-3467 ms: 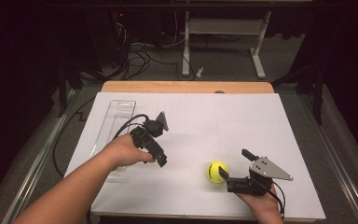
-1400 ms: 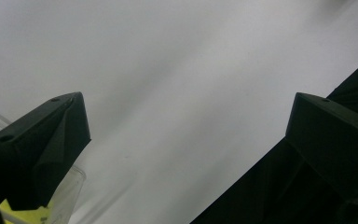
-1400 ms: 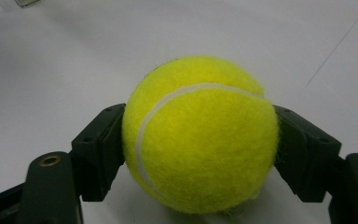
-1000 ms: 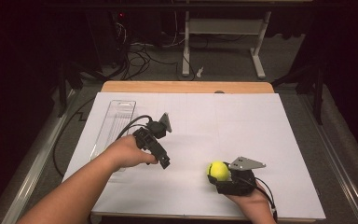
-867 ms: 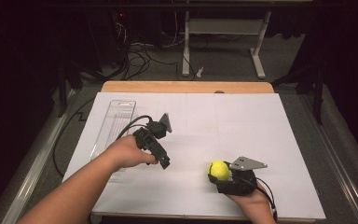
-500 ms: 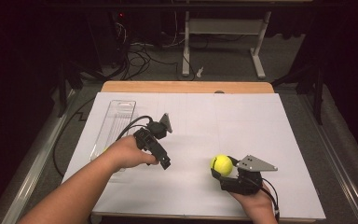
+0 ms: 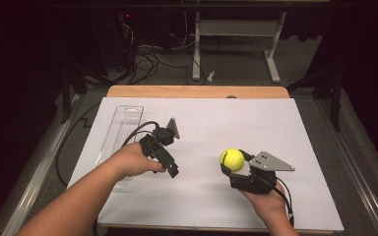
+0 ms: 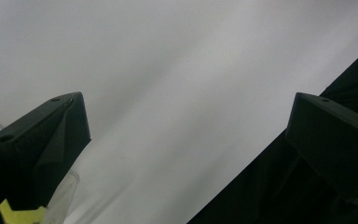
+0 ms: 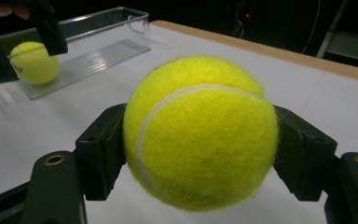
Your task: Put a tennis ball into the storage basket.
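Above the bench (image 7: 325, 147), the right claw (image 7: 232, 164) gripped a fuzzy yellow tennis ball (image 7: 232, 159) — lifted, not yet in the clear plastic tray (image 7: 123, 129); the left claw (image 8: 182, 140) gaped.

The high view looks down over the white table (image 7: 202, 123); both close gripper views skim its surface.

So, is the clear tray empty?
No: in the right gripper view a second tennis ball lies inside the clear tray, at its near end.

A lab – dark room, white-covered table (image 7: 197, 118), tangled cables (image 7: 152, 56), metal stand (image 7: 236, 29) behind.
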Available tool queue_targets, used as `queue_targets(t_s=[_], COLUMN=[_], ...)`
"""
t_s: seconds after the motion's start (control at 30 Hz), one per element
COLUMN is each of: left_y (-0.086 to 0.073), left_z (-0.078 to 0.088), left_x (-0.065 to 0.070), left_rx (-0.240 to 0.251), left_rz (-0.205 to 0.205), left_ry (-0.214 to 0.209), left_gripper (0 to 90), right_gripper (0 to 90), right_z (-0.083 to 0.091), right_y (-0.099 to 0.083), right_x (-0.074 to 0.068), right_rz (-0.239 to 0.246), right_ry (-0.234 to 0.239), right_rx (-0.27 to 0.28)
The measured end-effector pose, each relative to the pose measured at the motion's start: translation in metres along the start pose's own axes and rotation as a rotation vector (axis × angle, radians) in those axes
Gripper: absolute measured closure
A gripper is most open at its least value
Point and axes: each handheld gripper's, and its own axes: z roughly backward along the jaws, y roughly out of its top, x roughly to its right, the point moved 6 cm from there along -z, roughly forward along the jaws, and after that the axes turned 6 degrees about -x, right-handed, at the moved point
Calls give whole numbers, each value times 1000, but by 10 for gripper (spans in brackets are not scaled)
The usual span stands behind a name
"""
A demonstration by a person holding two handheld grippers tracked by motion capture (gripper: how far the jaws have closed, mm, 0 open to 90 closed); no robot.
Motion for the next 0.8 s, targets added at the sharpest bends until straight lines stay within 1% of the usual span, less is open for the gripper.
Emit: queue_targets(t_s=[0.13, 0.17, 0.37, 0.43, 0.57, 0.63, 0.7, 0.8], left_y=[0, 0, -1, 0, 0, 0, 0, -1], left_z=[-1, -1, 1, 1, 0, -1, -2, -3], left_x=[-1, -1, 1, 0, -1, 0, 0, 2], left_rx=[0, 0, -9, -3, -6, -5, -8, -16], left_rz=[5, 5, -1, 7, 5, 7, 5, 1], left_ry=[1, 1, -3, -4, 0, 0, 1, 2], left_gripper=[7, 7, 7, 7, 7, 7, 7, 7], right_gripper=[279, 279, 279, 279, 279, 279, 279, 279], right_z=[-3, -4, -16, -21, -28, -31, -33, -34], right_y=[9, 11, 22, 23, 21, 19, 17, 11], right_x=[1, 0, -6, -9, -13, -15, -17, -18], right_rz=[4, 7, 31, 39, 33, 28, 36, 34], right_ry=[4, 2, 22, 27, 41, 43, 45, 47], right_rx=[36, 37, 63, 68, 78, 87, 93, 94])
